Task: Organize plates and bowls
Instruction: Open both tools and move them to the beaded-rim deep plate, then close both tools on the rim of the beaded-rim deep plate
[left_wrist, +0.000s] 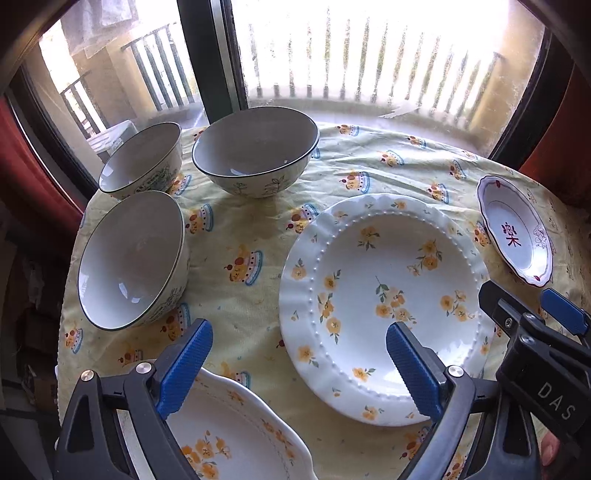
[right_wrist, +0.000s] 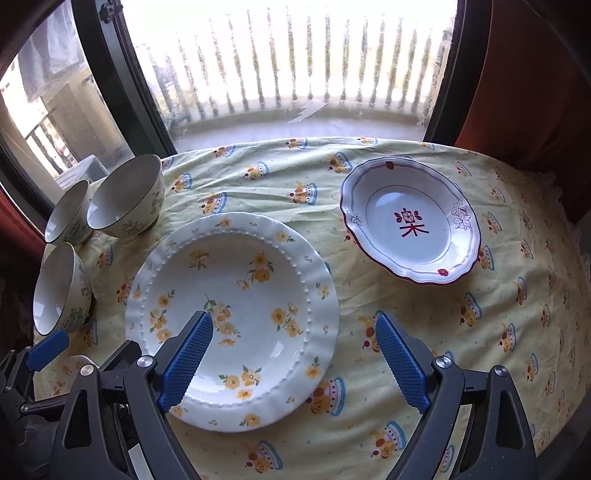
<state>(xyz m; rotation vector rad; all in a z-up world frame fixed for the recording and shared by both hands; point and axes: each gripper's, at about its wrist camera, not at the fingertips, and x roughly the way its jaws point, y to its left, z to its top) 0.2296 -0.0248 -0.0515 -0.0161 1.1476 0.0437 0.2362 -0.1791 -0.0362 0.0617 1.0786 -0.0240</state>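
A large round white plate with yellow flowers (left_wrist: 384, 295) (right_wrist: 232, 295) lies mid-table. A scalloped yellow-flowered plate (left_wrist: 236, 435) lies at the near edge. A small plate with a red character (right_wrist: 410, 221) (left_wrist: 515, 229) sits to the right. Three white bowls (left_wrist: 131, 258) (left_wrist: 142, 158) (left_wrist: 256, 147) stand upright at the left. My left gripper (left_wrist: 301, 369) is open above the gap between the two flowered plates, holding nothing. My right gripper (right_wrist: 295, 362) (left_wrist: 532, 310) is open over the round plate's right rim, pads not touching it.
A yellow patterned tablecloth (right_wrist: 480, 332) covers the round table, which stands against a window with a dark frame (right_wrist: 122, 92). Bare cloth lies at the right and at the back. One blue pad (right_wrist: 48, 349) of the left gripper shows at the lower left.
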